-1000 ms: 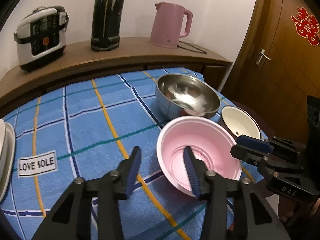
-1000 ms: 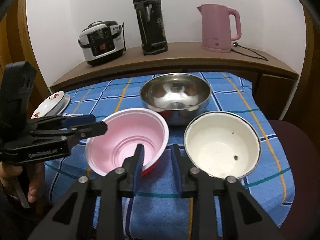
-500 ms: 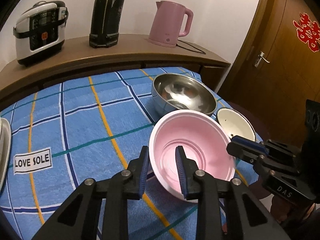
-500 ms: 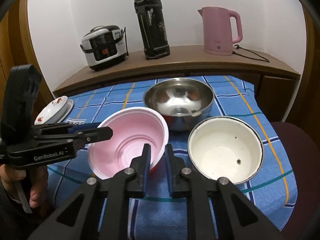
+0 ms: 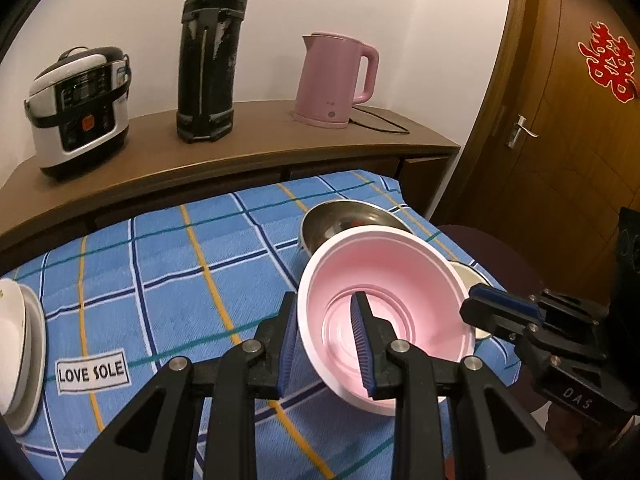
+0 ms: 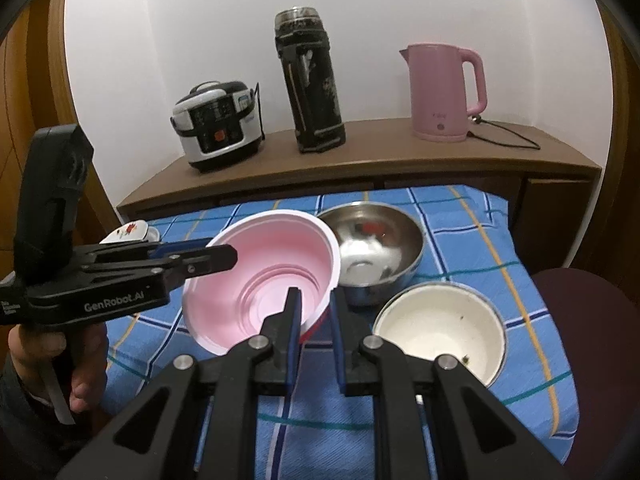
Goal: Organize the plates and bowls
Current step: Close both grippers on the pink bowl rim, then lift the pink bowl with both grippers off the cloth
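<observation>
Gripping a pink bowl (image 5: 384,300) by its near rim, the left tool (image 5: 326,344) fills the bottom of the left wrist view, one finger outside the wall and one inside, closed onto the rim. The bowl sits at centre right, tilted and seemingly lifted off the blue checked table (image 5: 160,264). Behind it a steel bowl (image 5: 340,220) peeks out, and a sliver of a white bowl (image 5: 470,280) shows at its right. The right tool (image 5: 500,312) reaches in from the right edge, touching the bowl's far rim. White plates (image 5: 20,356) lie at the left edge. A likely risk: two tools pulling on one thin rim could flex it, so the bowl slips or tips.

From the right wrist view, the right tool (image 6: 314,320) at bottom centre pinches the pink bowl's (image 6: 264,268) near right rim, fingers nearly together. The left tool (image 6: 216,256) enters from the left, clamped on the opposite rim. The steel bowl (image 6: 384,240) sits just behind, the white bowl (image 6: 440,328) at lower right. If it tilts further, the pink bowl could knock the steel one.
</observation>
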